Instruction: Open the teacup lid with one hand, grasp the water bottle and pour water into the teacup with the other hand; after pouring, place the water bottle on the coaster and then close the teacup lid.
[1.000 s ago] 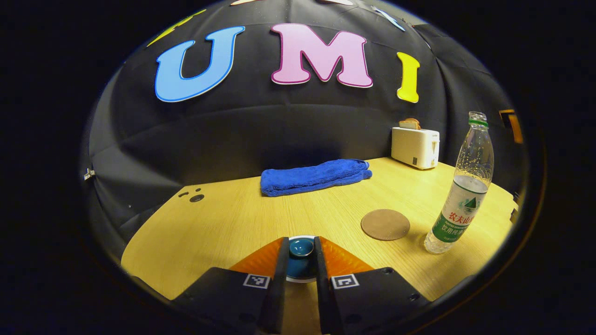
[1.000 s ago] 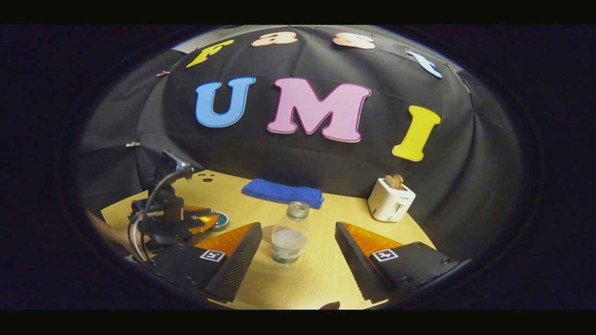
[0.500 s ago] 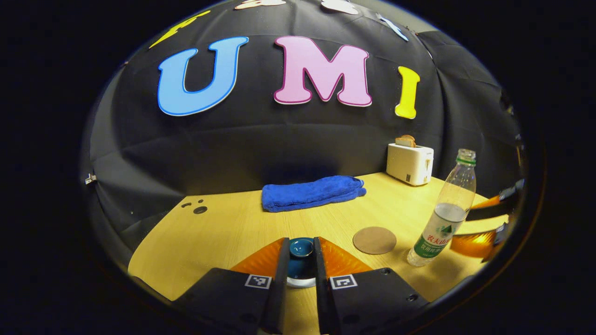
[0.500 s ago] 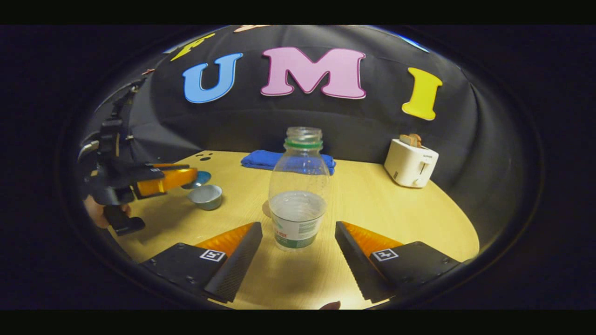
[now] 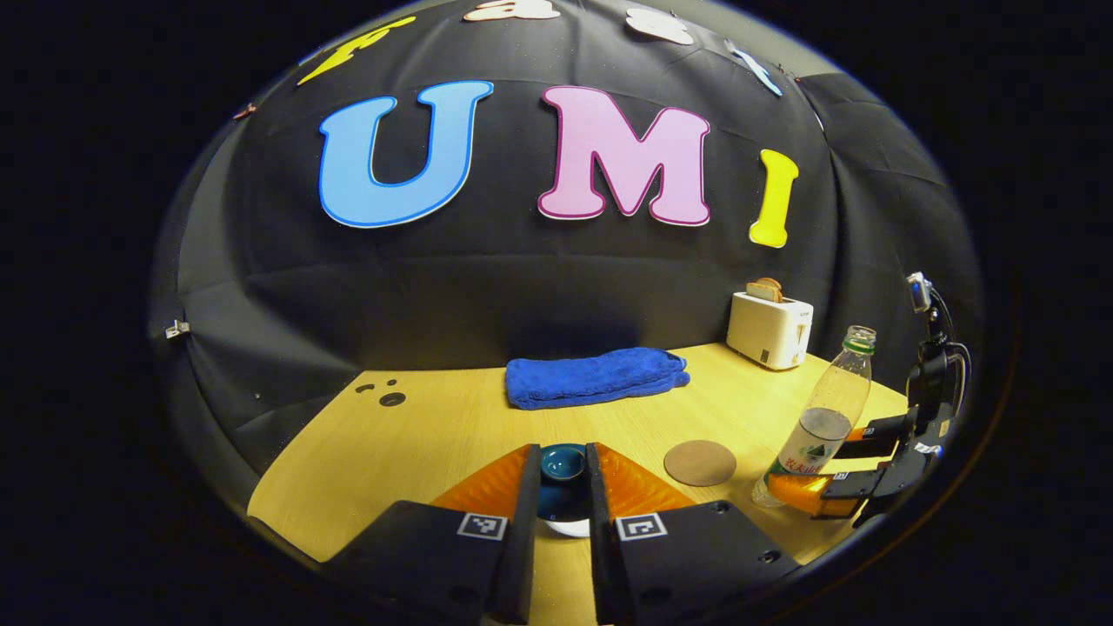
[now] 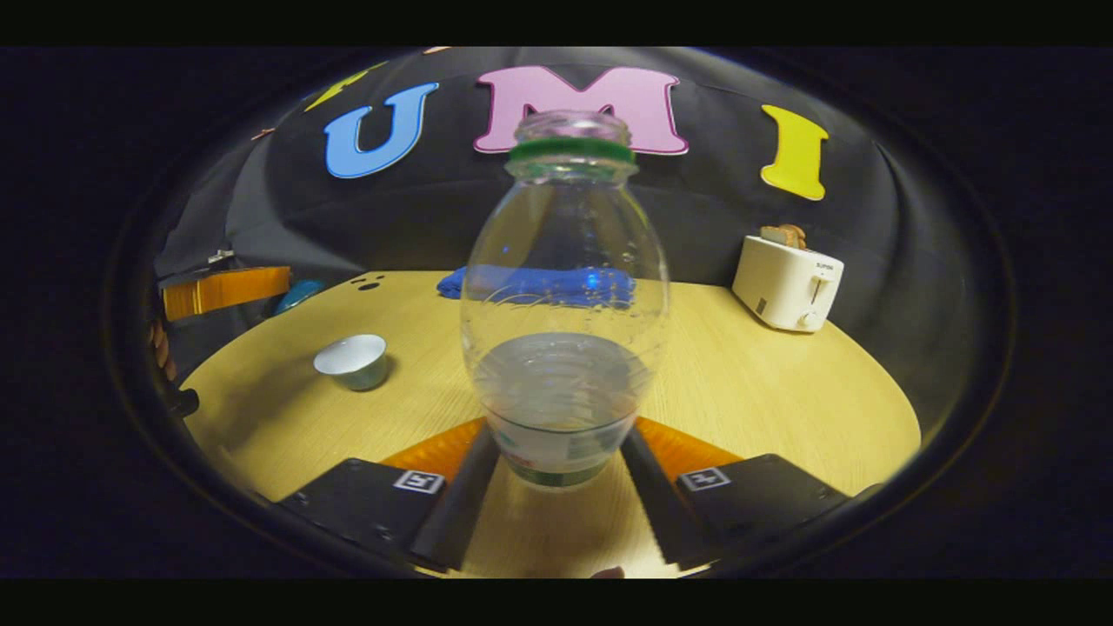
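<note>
This was a staged recording booth, not a real kitchen: black cloth walled a round wooden table point(image 5: 435, 426) holding a toaster point(image 5: 769, 329) at 2 o'clock and a folded blue towel point(image 5: 596, 378) at 12.

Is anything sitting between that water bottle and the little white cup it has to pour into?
Nothing visible. In the right gripper view bare table lies between the water bottle and the open teacup. The lid is held up by the left gripper.
</note>
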Available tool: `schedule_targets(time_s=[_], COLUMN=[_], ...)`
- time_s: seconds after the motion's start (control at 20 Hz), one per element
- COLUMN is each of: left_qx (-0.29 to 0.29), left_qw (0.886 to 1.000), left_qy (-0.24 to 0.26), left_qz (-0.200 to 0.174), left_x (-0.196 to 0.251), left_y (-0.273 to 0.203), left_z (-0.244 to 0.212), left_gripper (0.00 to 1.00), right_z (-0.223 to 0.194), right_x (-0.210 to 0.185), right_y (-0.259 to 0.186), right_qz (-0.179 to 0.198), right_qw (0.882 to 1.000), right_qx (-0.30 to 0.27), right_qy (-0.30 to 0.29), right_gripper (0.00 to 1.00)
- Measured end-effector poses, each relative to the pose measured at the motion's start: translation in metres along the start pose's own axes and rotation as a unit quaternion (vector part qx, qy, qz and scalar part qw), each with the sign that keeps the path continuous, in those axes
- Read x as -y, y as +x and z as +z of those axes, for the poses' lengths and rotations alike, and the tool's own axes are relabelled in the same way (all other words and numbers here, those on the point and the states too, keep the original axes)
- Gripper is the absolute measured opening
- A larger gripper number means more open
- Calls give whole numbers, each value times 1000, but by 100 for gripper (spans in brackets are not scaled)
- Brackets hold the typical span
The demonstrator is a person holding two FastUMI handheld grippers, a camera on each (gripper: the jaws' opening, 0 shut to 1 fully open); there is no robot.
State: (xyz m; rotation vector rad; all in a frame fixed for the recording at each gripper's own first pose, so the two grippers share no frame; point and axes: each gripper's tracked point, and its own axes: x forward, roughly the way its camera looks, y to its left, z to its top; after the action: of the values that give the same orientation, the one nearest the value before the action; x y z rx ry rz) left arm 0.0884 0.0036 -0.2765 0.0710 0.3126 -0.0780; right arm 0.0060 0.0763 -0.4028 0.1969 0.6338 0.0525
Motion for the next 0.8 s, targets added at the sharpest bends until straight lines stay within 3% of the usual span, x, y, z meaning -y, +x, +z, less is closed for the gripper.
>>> schedule_targets(time_s=[0.2,0.45,0.65,0.8], left_qx=[0,7,11,8], left_qw=[1000,1000,999,999], left_qy=[6,-5,-5,-9], left_qz=[8,23,36,49], left_x=[-8,-22,-38,-52], left_y=[-7,-19,-32,-44], left_z=[3,12,15,10], left_gripper=[31,31,31,31], right_z=[0,29,65,77], right_x=[1,14,31,27], right_y=[1,-7,-7,0], right_qz=[-10,-52,-110,-128], right_qw=[999,985,951,925], right_qx=[-19,-35,-37,-48], right_qy=[-36,-163,-285,-354], right_gripper=[77,77,76,75])
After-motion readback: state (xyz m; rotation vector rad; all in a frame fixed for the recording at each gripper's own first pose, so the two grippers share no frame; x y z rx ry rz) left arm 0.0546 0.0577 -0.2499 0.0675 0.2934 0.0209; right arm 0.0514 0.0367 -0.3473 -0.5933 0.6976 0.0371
